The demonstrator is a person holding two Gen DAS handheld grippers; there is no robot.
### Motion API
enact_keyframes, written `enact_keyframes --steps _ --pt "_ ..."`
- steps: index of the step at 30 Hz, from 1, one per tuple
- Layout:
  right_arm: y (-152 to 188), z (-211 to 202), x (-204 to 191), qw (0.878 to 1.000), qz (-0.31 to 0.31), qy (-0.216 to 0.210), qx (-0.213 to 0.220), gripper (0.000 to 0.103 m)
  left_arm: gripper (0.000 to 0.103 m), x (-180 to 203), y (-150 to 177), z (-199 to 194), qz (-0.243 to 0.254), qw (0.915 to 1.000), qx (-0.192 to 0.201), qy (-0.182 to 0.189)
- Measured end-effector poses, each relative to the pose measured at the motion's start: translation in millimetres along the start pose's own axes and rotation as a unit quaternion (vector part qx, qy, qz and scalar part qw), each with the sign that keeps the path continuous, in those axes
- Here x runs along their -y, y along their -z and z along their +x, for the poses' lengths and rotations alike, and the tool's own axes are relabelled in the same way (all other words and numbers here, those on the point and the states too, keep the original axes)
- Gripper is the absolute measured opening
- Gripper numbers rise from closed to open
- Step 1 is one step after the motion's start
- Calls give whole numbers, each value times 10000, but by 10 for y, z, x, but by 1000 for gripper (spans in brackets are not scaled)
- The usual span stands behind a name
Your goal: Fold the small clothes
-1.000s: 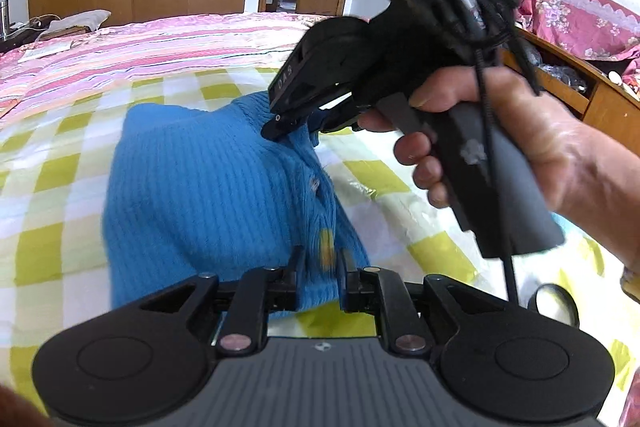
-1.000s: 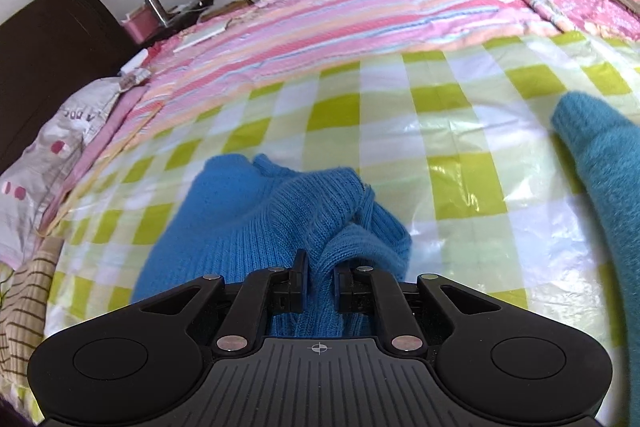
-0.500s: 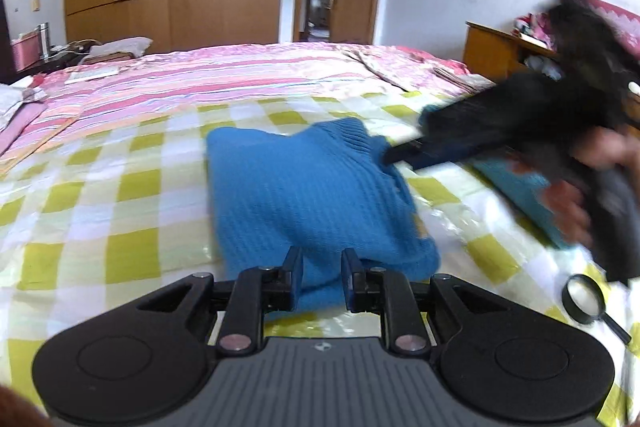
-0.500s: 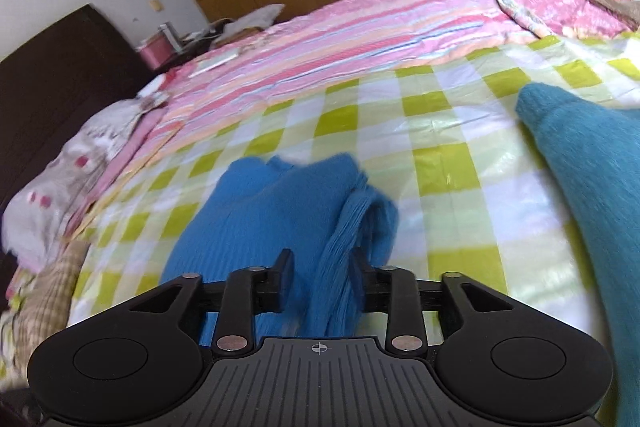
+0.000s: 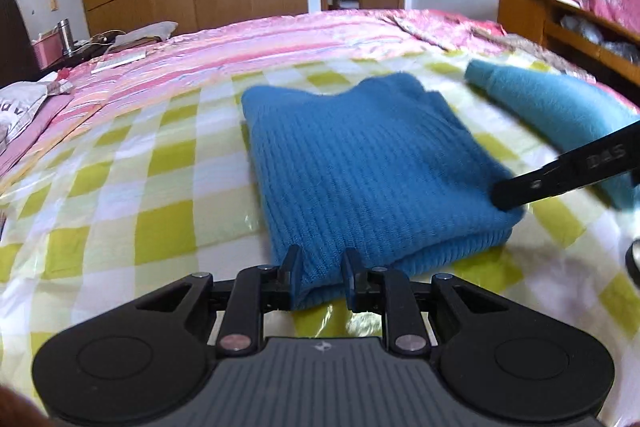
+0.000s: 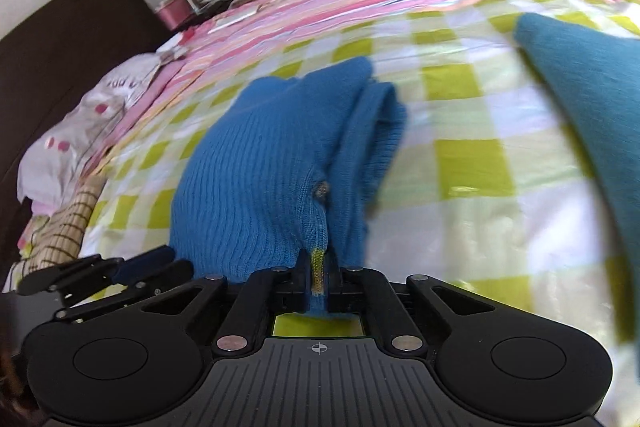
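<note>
A blue knit sweater (image 5: 352, 163) lies folded in a rough rectangle on the yellow-checked bed cover (image 5: 120, 187). My left gripper (image 5: 322, 273) is shut on the thick fold at its near edge, and the knit fills the gap between the fingers. In the right wrist view my right gripper (image 6: 319, 275) is shut on a thin edge of the sweater (image 6: 260, 167) with a yellow-green trim strip. Its fingers show in the left wrist view as a black bar (image 5: 560, 171) at the sweater's right corner. The left gripper (image 6: 120, 267) sits low left in the right wrist view.
A teal garment (image 5: 552, 107) lies to the right of the sweater, also seen as the teal garment (image 6: 592, 87). A pink striped quilt (image 5: 240, 43) covers the far bed. A wooden cabinet (image 5: 560, 23) stands at right, a pillow (image 6: 80, 119) and a dark headboard (image 6: 60, 39) at left.
The right gripper left the collar end, opened, came back to the sweater's near right corner and shut on its edge. The sweater now lies flatter and more square. The left view pulled back.
</note>
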State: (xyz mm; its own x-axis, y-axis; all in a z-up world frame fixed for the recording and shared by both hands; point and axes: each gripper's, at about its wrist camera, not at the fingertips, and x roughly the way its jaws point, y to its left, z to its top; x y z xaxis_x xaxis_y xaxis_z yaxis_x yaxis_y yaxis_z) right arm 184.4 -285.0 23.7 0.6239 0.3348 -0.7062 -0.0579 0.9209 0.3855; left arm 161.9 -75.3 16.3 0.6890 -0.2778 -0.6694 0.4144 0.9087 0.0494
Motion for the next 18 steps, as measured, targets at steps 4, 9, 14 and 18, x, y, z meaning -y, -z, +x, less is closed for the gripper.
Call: enact_keyframes --steps 4,9,14,18 --pt "111 -8 -5 9997 -112 98 -173 4 28 0 -25 -85 61 9999 20 101" --pt "16 -189 -18 9993 114 -19 347 14 29 -145 -134 -189 -145 9996 220 116" --pt "-258 -144 52 9950 300 324 895 59 29 -218 -244 -104 -311 9990 301 85" --pt "-539 191 177 9940 589 323 858 58 29 -178 -279 7 -314 9991 259 128"
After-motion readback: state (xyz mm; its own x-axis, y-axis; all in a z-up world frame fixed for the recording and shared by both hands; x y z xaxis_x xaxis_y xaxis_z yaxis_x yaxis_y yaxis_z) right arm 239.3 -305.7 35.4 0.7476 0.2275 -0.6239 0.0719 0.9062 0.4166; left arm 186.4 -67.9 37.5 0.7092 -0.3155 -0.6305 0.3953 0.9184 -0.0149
